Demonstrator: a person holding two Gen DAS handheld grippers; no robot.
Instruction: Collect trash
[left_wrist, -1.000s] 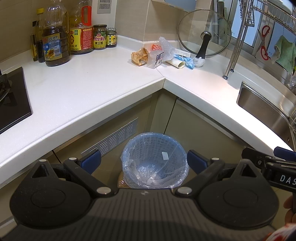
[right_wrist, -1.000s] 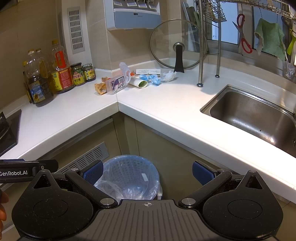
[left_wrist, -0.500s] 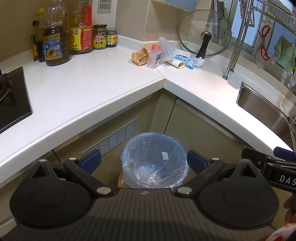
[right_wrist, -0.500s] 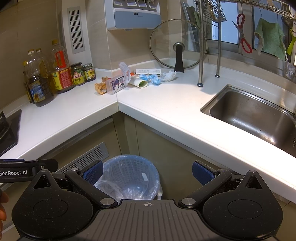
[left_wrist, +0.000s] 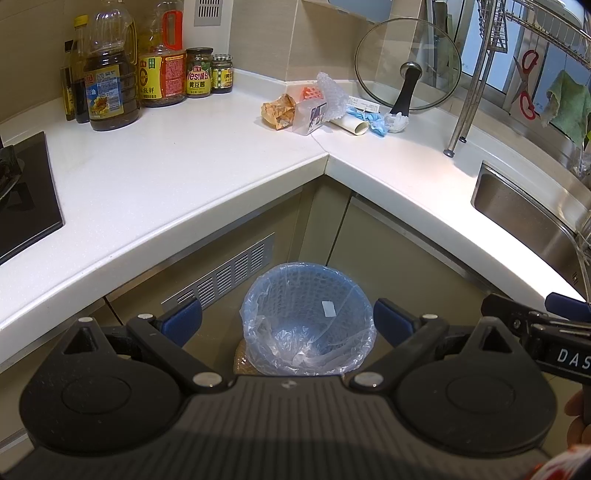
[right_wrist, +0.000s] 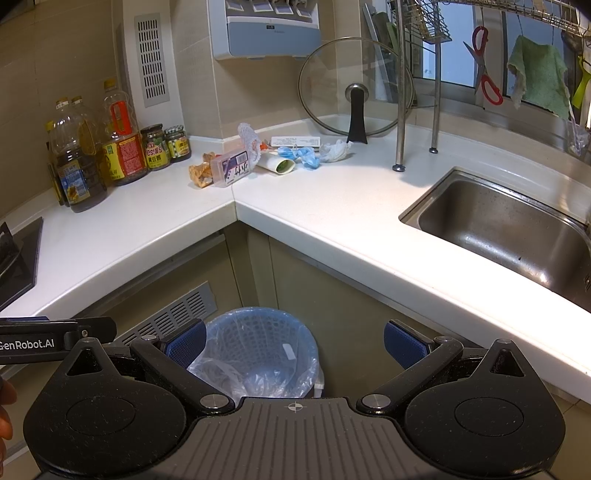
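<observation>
A blue mesh bin (left_wrist: 306, 317) lined with a clear bag stands on the floor in the counter's corner; it also shows in the right wrist view (right_wrist: 258, 350). Trash lies at the back corner of the white counter: a crumpled brown wrapper (left_wrist: 276, 110), a clear plastic box (left_wrist: 308, 116), bubble wrap (left_wrist: 332, 92), a paper roll (left_wrist: 351, 125), blue wrappers (left_wrist: 373, 120) and a white crumpled piece (left_wrist: 397, 120). My left gripper (left_wrist: 288, 321) is open and empty above the bin. My right gripper (right_wrist: 293, 341) is open and empty above the bin.
Oil bottles and jars (left_wrist: 147, 81) stand at the back left. A glass lid (left_wrist: 406, 66) leans on the wall. A steel sink (right_wrist: 498, 229) is at the right, with a rack leg (right_wrist: 400, 110) beside it. A black hob (left_wrist: 22, 195) is at far left.
</observation>
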